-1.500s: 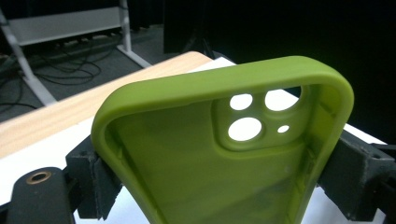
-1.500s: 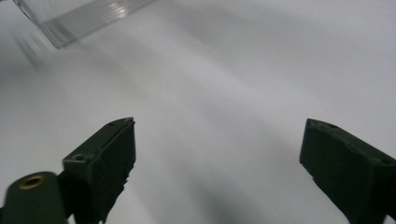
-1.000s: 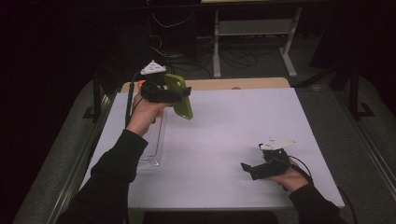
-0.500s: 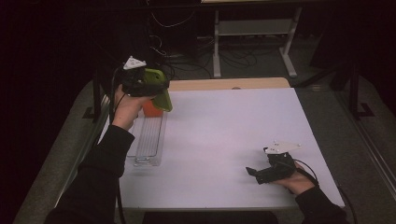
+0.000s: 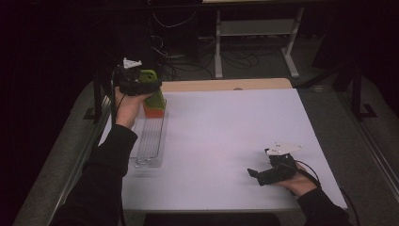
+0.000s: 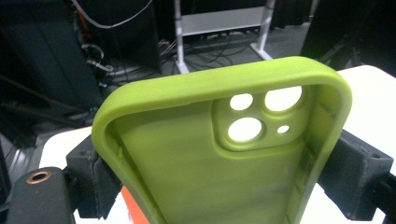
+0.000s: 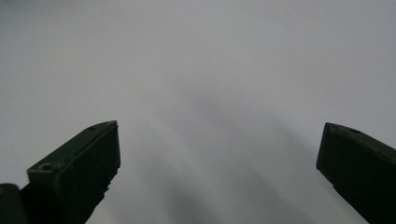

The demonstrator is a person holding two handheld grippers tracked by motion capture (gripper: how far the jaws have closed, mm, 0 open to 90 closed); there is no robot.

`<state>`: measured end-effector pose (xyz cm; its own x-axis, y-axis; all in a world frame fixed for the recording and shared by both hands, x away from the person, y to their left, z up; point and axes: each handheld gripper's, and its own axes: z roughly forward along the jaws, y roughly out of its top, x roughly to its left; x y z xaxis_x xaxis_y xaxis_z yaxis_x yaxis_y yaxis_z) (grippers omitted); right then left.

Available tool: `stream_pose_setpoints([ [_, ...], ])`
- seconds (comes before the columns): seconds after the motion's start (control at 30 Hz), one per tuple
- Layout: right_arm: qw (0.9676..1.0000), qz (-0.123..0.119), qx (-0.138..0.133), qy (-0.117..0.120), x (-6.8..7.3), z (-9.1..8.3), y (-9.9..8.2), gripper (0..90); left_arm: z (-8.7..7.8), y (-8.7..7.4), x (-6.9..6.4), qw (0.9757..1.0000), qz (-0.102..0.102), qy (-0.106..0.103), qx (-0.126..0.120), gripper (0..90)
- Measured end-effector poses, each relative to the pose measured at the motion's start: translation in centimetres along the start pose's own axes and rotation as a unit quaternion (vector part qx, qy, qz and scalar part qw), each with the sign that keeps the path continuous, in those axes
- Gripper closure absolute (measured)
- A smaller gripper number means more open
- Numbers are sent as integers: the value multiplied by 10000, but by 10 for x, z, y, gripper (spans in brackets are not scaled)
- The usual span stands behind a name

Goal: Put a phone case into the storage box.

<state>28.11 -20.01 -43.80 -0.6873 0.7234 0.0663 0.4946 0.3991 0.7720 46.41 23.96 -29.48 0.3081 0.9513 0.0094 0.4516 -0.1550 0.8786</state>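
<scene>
A lime-green phone case with camera cut-outs stands between the two black jaws of my left gripper, inner side facing the camera. In the high view the left gripper is shut on the green case at the table's far left, just above an orange object. That orange object peeks out below the case. My right gripper rests low near the front right of the table. Its jaws stand wide apart over bare white surface, right gripper holding nothing.
A clear plastic rack lies along the left side of the white table, with the orange object at its far end. Beyond the table's far edge are cables and a metal stand on a dark floor.
My left hand has carried the green case leftward and slightly down, from over the table's left middle to above the orange object at the rack's far end. The right hand has stayed put.
</scene>
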Motion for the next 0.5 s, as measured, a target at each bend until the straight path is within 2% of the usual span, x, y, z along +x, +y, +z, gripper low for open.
stream_pose_setpoints([
  [0.27,10000,-14,12,18,0,1,0,0,15,-10,8,9988,-147,410,219,124],
  [0.3,10000,-9,10,22,0,1,0,0,19,-11,8,9986,-238,443,182,124],
  [0.4,10000,-32,-9,18,0,0,1,0,26,-17,8,9978,-227,545,303,124],
  [0.43,10000,-12,-8,18,0,0,1,0,27,-19,9,9971,-132,607,430,124],
  [0.5,10000,-19,-9,10,0,0,1,0,32,-24,7,9968,-154,635,456,123],
])
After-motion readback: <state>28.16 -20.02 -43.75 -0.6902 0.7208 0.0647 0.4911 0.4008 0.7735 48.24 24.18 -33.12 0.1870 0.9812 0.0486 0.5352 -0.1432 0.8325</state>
